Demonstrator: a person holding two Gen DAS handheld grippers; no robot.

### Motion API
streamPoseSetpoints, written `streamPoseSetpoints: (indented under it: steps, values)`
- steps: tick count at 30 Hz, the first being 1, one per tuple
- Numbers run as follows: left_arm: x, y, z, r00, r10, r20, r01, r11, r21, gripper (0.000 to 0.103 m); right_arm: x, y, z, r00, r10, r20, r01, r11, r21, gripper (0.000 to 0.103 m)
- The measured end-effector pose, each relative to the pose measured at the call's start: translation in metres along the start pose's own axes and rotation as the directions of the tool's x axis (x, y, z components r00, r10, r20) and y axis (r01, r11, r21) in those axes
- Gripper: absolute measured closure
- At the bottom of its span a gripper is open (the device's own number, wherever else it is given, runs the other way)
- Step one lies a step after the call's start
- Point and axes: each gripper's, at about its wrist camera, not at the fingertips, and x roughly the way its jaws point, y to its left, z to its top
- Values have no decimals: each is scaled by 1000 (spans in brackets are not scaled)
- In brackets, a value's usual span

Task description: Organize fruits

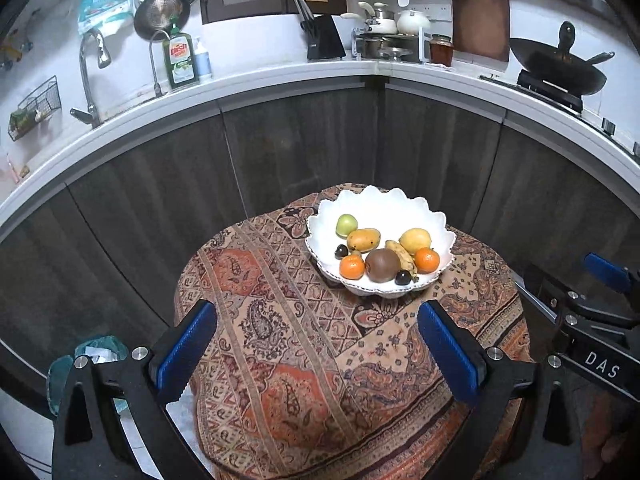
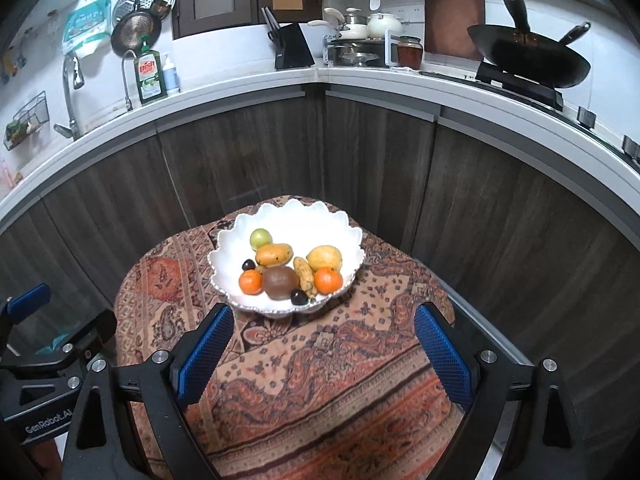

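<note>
Nine-odd fruits [image 2: 280, 274] heaped in white bowl [image 2: 348, 240] near table's [image 2: 360, 380] far edge | left gripper [image 1: 316, 354], right gripper [image 2: 320, 350] both spread, empty | risk: rim nudge tips bowl; small dark fruit, possibly plums, roll off.

Banana [image 1: 401, 255] half-hidden behind brown fruit [image 1: 383, 266]; green bottle [image 1: 181, 59] label unreadable.

surface: round table, paisley cloth [image 2: 320, 380] | on it: white scalloped fruit bowl [image 2: 344, 236]
</note>
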Motion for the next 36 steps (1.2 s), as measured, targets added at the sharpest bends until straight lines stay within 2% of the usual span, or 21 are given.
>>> streamPoseSetpoints:
  steps: [14, 36]
  values:
    - [-40, -6, -19, 1000, 12, 21, -13, 1000, 15, 1, -40, -8, -26, 1000, -14, 12, 14, 999, 37, 11]
    - [-46, -5, -22, 1000, 17, 24, -17, 1000, 13, 1, -47, -9, -28, 999, -30, 15, 29, 999, 30, 11]
